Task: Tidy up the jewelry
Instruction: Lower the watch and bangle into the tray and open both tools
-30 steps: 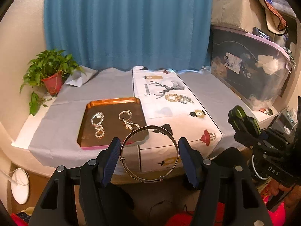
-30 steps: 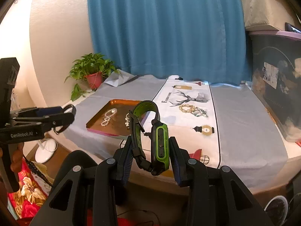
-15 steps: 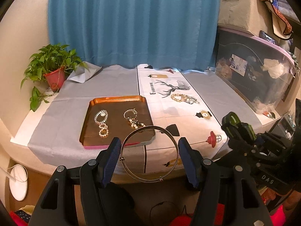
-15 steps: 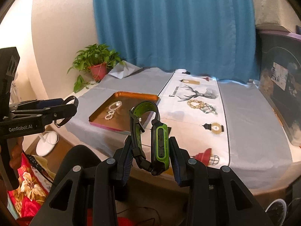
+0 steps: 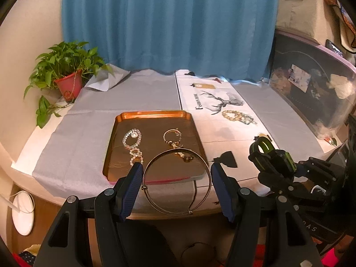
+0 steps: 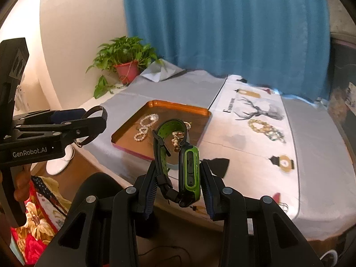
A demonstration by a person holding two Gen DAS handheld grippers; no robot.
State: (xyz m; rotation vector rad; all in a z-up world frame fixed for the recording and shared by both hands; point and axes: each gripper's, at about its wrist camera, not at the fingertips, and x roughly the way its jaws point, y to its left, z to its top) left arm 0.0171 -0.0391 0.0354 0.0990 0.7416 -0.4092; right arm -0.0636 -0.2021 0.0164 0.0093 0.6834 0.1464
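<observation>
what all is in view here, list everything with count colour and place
thin round metal bangle: one, silver, clamped in left hand-held gripper
sport watch with rubber strap: one, green and black, clamped in right hand-held gripper
shallow rectangular metal tray: one, copper, on grey cloth
beaded bracelets: several, pale, in tray
chunky bead bracelets: two or so, cream and green, on white printed runner
potted plant: one, green in red pot, far left
curtain: blue, behind
left hand-held gripper: black
right hand-held gripper: black
</observation>
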